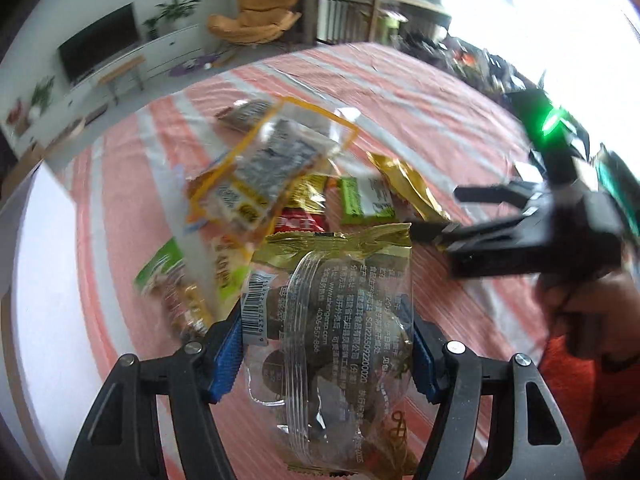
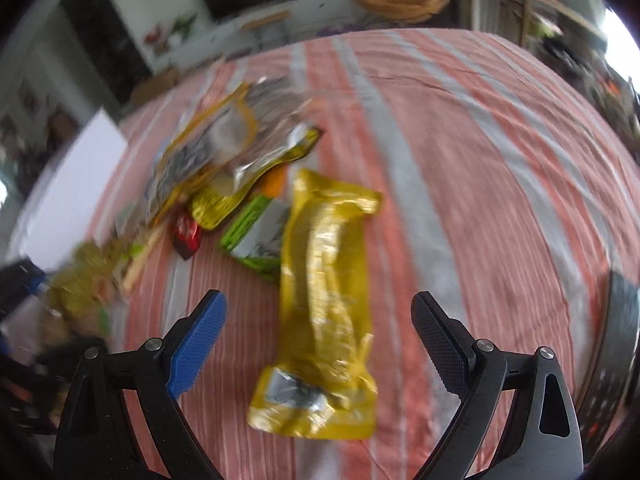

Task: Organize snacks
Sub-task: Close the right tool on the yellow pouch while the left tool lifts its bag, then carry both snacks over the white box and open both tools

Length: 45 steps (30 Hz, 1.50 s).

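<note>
striped cloth (image 2: 460,168); left claw (image 1: 326,344) grips clear packet (image 1: 332,340); right claw (image 2: 318,340) spread over yellow pouch (image 2: 324,300).

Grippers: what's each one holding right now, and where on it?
Left gripper clamps the clear gold-topped snack packet across its side edges. Right gripper is open, empty, above the yellow pouch.

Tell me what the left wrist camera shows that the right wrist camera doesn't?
Only the left view shows the left gripper shut on a clear gold-topped snack packet, with the right gripper reaching in from the side.

Only the right view shows the right gripper's own open fingers straddling a long yellow packet.

Both show the snack pile, the green-and-white packet and the striped cloth.
</note>
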Each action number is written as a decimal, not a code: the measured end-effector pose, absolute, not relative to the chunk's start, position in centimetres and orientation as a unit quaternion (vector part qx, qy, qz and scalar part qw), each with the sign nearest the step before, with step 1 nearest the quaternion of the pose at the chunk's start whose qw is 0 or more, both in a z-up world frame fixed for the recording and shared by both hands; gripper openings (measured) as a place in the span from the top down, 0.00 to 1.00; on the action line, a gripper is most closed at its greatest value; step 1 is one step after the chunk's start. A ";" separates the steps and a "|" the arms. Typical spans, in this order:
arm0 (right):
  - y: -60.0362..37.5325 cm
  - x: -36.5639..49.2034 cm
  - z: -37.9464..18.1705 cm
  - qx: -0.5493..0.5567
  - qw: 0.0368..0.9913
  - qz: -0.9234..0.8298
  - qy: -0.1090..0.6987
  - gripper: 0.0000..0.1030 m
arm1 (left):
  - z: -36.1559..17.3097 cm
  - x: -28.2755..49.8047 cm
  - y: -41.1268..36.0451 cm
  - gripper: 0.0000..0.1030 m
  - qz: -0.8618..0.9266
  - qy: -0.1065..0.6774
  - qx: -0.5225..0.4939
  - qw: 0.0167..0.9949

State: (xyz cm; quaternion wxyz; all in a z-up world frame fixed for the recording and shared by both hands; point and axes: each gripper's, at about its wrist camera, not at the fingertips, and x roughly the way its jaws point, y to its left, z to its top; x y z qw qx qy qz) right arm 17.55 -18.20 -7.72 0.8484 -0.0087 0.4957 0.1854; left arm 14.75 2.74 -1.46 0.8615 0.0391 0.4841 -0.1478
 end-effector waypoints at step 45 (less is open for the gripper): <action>8.2 6.6 3.7 0.052 0.771 0.451 0.446 0.32 | 4.8 -2.5 36.2 0.18 0.220 0.398 -0.169 0.874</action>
